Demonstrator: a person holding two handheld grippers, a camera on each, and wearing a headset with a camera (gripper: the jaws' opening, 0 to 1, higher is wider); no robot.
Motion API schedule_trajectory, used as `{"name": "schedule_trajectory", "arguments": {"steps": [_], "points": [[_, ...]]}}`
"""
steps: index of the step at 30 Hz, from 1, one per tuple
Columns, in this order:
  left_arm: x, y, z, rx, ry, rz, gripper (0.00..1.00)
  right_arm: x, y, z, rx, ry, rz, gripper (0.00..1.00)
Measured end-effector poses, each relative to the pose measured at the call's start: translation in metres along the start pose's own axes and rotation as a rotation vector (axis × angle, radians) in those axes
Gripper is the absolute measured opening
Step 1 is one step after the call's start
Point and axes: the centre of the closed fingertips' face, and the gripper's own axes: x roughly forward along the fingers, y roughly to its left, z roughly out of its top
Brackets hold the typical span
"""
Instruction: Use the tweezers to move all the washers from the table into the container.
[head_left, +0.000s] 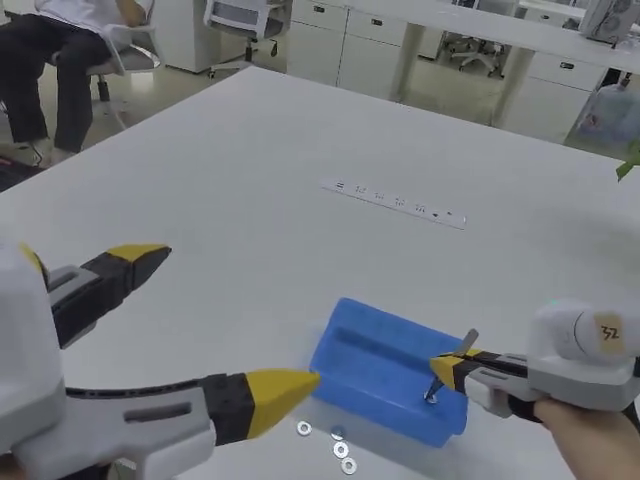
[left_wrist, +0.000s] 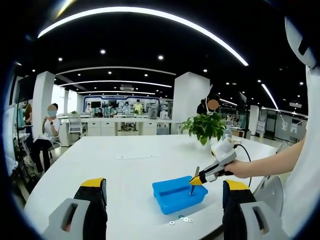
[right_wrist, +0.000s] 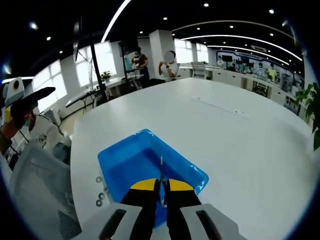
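My right tool clenches the tweezers tip-down over the blue container for a drop, my left tool released, clear of the remaining washers.

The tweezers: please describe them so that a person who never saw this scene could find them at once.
On the white table stands a blue container, with small washers lying beside it. At its right end in the head view, the right gripper holds the tweezers between yellow-tipped fingers. They are the only thin grey metal strip, slanting tip-down into the container.
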Motion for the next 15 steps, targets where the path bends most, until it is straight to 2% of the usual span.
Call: {"name": "schedule_trajectory", "arguments": {"steps": [4, 6, 9, 15], "points": [[-0.0009, 0.0005, -0.0004, -0.011, -0.001, -0.002, 0.99, -0.0005, 0.0014, -0.0016, -0.006, 0.003, -0.004, 0.03], [-0.0012, 0.0006, 0.0004, -0.007, -0.002, -0.002, 0.99, -0.0006, 0.0035, -0.0028, -0.043, 0.012, 0.003, 0.03], [-0.0014, 0.0007, 0.0020, -0.008, -0.007, -0.001, 0.99, -0.0011, 0.0053, -0.0027, -0.055, 0.013, -0.001, 0.03], [-0.0050, -0.0017, 0.0035, -0.036, -0.013, 0.010, 0.99, -0.0065, 0.0102, 0.0043, -0.058, -0.013, -0.003, 0.03]]}}
